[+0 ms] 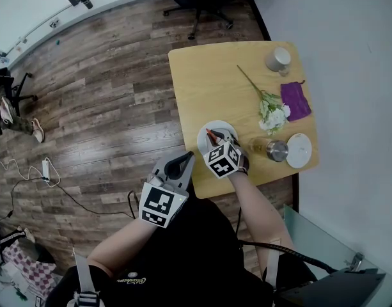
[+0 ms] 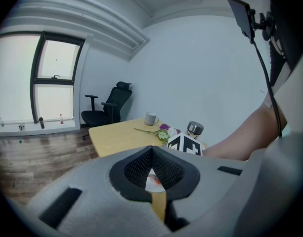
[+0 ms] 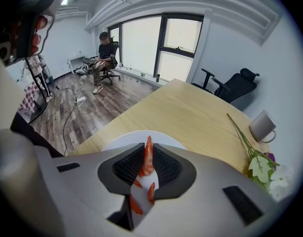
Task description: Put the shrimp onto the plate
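The right gripper point(image 3: 147, 162) is pinching the shrimp point(image 3: 149, 148) between nearly closed jaws, its tip poking out above the pads, and is hanging directly over the white plate point(image 3: 123, 139). The left gripper point(image 2: 151, 154) is idling off the worktop point(image 1: 202, 75), jaws together on nothing.

The release probably wants doing low. Easing the shrimp down until it is resting on the plate, then parting the jaws slowly, should keep it from bouncing off. The plate is sitting close to the worktop's near edge, so a drop toward its middle is safer. A metal-lidded jar point(image 1: 272, 149) is standing near on the right; the bare wood beyond the plate is offering room for backing away.
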